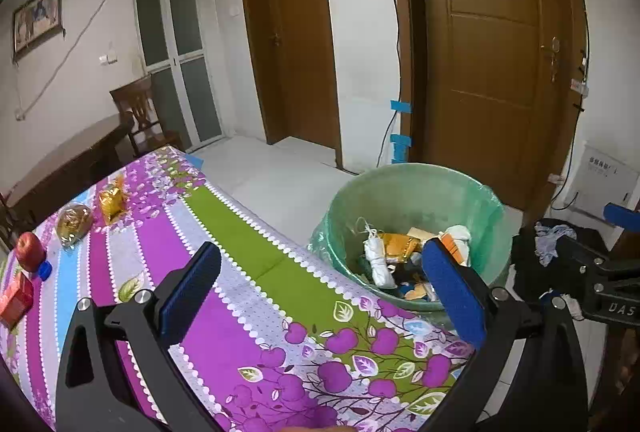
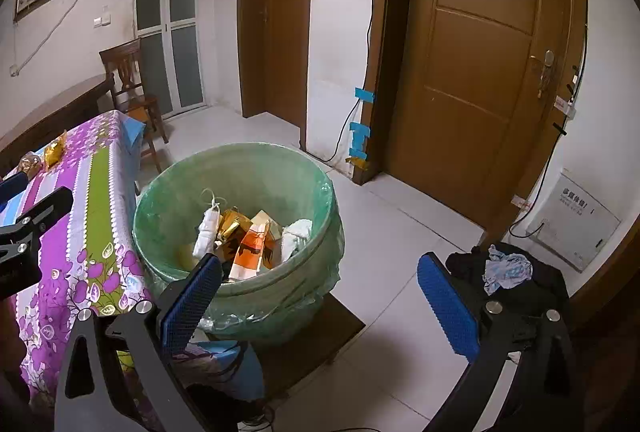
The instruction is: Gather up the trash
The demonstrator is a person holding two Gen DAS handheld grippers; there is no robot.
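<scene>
1. Left gripper (image 1: 324, 274): fingers spread wide and empty over the tablecloth (image 1: 248, 296); the bin (image 1: 404, 192) sits past its right finger.
2. Right gripper (image 2: 320, 282): fingers spread wide and empty; the bin (image 2: 248, 168) with its trash (image 2: 256, 240) lies ahead, by the left finger.

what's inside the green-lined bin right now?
Inside the bin: a rolled white bundle with a cord, a gold foil wrapper, an orange-and-white packet and crumpled white paper. Whatever lies under that pile, and the bin's bottom, is covered.
</scene>
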